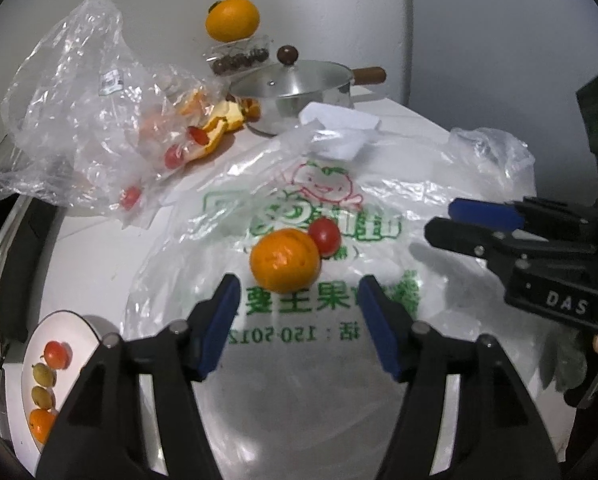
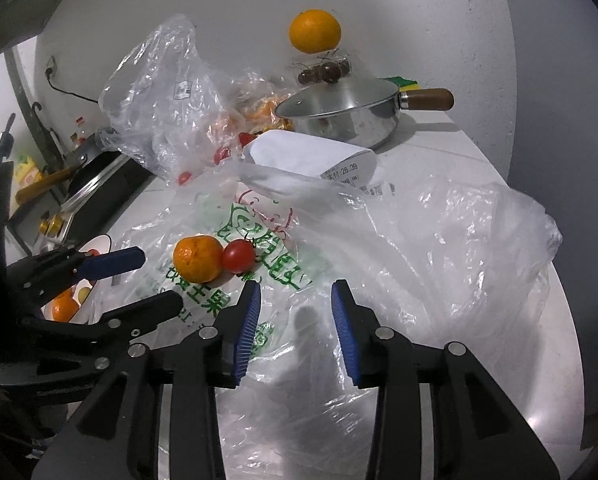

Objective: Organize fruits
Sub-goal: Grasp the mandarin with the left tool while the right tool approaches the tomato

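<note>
A mandarin [image 1: 285, 260] and a cherry tomato [image 1: 325, 234] lie touching on a flat printed plastic bag [image 1: 339, 184]. My left gripper [image 1: 299, 286] is open, its blue pads just short of the mandarin with nothing between them. Further right, my right gripper [image 2: 296, 286] stands open over the bag and holds nothing; the mandarin [image 2: 198, 259] and tomato [image 2: 239, 256] lie ahead to its left. Each gripper shows in the other's view: the right gripper [image 1: 443, 219] and the left gripper [image 2: 159, 279]. At the lower left a white plate [image 1: 79, 328] carries a tomato, two small yellow-green fruits and a mandarin.
A crumpled clear bag [image 1: 79, 92] with cherry tomatoes and orange peel lies at the back left. A lidded steel pan [image 1: 295, 88] stands at the back, with a large orange [image 1: 232, 18] on a clear box behind it. A paper receipt [image 2: 311, 152] rests on the printed bag. A stove [image 2: 99, 176] sits left.
</note>
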Action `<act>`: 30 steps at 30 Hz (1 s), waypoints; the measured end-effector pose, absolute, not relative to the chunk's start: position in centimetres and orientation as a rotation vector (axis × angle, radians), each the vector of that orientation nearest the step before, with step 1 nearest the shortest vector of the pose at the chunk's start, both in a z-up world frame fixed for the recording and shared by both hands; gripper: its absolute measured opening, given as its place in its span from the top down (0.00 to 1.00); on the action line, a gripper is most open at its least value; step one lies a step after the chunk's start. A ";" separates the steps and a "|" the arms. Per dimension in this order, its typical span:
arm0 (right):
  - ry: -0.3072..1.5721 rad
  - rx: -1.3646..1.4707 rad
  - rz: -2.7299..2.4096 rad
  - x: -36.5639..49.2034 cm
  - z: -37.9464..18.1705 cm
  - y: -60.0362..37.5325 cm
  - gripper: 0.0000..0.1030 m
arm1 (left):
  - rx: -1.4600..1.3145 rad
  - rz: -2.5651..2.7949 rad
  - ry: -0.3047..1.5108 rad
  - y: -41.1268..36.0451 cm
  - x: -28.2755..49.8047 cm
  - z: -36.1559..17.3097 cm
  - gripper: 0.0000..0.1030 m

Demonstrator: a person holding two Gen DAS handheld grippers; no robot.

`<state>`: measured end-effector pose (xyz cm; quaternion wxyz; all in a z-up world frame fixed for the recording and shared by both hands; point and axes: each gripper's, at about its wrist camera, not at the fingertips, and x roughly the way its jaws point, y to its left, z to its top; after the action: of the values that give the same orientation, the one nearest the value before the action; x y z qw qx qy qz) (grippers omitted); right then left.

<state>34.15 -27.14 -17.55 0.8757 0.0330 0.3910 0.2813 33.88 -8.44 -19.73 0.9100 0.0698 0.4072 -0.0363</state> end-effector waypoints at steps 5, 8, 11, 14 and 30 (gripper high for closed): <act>0.820 0.058 0.594 34.6 -17.7 -26.9 0.62 | 0.150 -0.062 0.840 -8.2 35.1 -19.9 0.39; 0.825 0.056 0.595 35.0 -17.9 -26.7 0.62 | 0.149 -0.055 0.839 -8.0 35.9 -20.0 0.39; 0.828 0.057 0.595 35.1 -17.9 -26.6 0.62 | 0.150 -0.047 0.847 -7.7 36.6 -20.4 0.39; 0.831 0.055 0.596 35.2 -18.0 -26.4 0.62 | 0.146 -0.042 0.862 -7.3 37.5 -20.9 0.39; 0.848 0.030 0.590 35.6 -18.2 -25.1 0.62 | 0.121 -0.120 0.849 -6.8 38.2 -21.7 0.53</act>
<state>35.62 -25.05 -18.15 0.8694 0.0145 0.4055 0.2818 38.22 -6.75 -21.68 0.9077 0.0586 0.4113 -0.0583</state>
